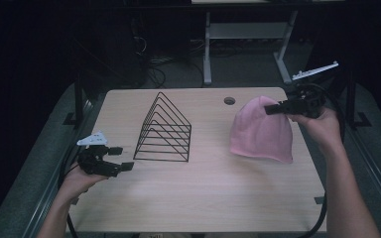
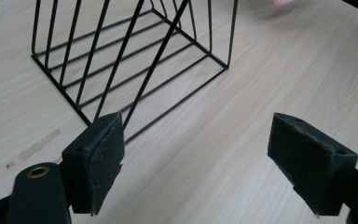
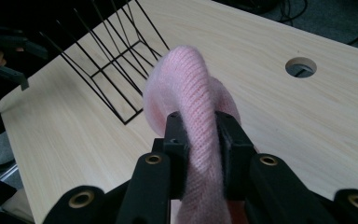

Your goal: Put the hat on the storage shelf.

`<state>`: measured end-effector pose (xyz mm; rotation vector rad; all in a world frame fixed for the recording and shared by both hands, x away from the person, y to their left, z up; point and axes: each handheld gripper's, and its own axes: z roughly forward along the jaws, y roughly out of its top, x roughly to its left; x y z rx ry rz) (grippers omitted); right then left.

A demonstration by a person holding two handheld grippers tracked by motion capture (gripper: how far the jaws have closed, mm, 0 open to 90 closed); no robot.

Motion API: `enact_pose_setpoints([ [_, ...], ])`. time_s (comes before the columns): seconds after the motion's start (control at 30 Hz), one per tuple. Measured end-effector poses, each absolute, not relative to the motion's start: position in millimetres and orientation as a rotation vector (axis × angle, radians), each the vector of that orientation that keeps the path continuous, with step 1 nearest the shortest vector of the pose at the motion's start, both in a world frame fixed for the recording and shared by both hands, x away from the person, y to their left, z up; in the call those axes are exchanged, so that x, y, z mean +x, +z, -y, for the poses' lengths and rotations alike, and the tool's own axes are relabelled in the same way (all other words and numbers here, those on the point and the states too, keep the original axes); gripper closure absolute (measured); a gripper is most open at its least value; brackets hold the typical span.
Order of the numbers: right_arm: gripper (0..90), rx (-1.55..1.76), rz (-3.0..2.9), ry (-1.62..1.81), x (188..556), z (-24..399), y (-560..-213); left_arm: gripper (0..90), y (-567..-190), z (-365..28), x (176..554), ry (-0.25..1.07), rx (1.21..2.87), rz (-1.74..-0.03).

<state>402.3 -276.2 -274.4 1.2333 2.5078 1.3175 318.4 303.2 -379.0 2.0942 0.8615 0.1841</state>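
Observation:
A pink knit hat [image 1: 260,131] hangs over the right side of the wooden table [image 1: 213,188], lifted by its top. My right gripper [image 1: 273,108] is shut on a fold of the hat [image 3: 186,93], its pads [image 3: 175,140] pinching the knit. A black wire file rack [image 1: 164,130] stands left of centre on the table. My left gripper [image 1: 120,157] hovers near the table's left edge, just left of the rack [image 2: 135,60]. Its jaws stand wide open with nothing between the pads [image 2: 98,158].
A round cable hole [image 1: 229,101] lies in the table near its far edge, left of the hat. Behind the table stand a white desk frame [image 1: 248,39] and loose cables on the floor. Bare tabletop stretches across the front.

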Motion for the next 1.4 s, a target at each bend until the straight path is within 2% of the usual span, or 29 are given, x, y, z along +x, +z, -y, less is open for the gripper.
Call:
enact_pose_setpoints([
  [0.7, 75.8, 1.079, -2.513, 1.41, 408, 264, -224, 18.9, -330, -303, 331, 0.187, 2.123, -0.79],
  [1.3, 75.5, 0.87, -2.578, 1.417, 420, 196, -173, 19.2, -294, -293, 349, 0.189, 2.131, -0.723],
  [1.4, 75.5, 0.848, -2.6, 1.418, 422, 184, -169, 19.2, -288, -292, 352, 0.155, 2.128, -0.696],
])
